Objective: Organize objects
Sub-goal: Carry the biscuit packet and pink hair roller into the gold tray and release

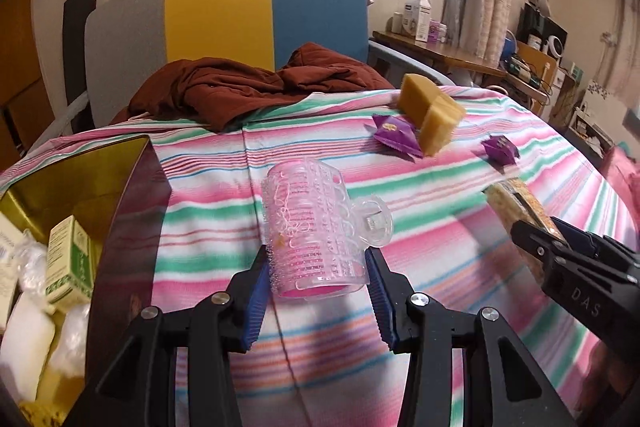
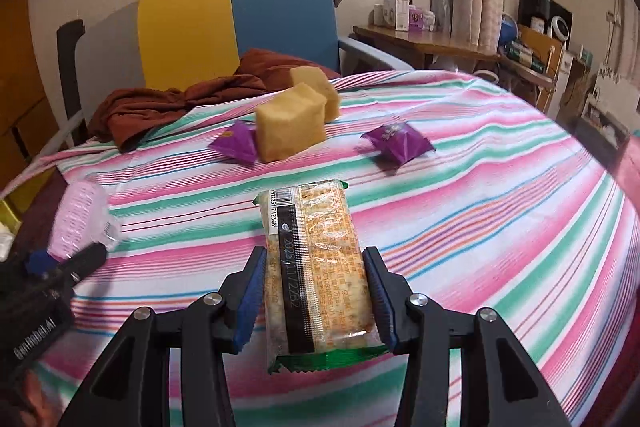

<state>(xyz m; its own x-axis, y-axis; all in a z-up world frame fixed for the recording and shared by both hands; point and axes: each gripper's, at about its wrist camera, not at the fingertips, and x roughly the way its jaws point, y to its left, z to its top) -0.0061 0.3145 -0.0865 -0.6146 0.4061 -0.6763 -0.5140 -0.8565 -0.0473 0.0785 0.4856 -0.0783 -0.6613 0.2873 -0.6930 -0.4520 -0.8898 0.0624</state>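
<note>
2 grippers each carry 1 thing above the striped bedsheet (image 1: 460, 203). The left gripper (image 1: 316, 291) is clamped on a pink hair roller (image 1: 308, 227), whose long axis points forward, away from the fingers. The right gripper (image 2: 316, 303) is clamped on a cracker packet (image 2: 316, 267), also lying lengthwise along its fingers.

The open gold tin box (image 1: 68, 187) lies to the left of the left gripper, just beside it, so the left hand is the nearer one; the right hand is farther and would probably have to cross over the sheet to reach it. The roller probably goes in first.

Still on the sheet, well ahead of both grippers: 2 yellow sponge blocks (image 2: 292, 123) touching each other, and 2 purple candy packets (image 2: 396, 143), 1 on each side of the blocks. 1 brown cloth (image 1: 248, 87) lies crumpled at the far edge.
</note>
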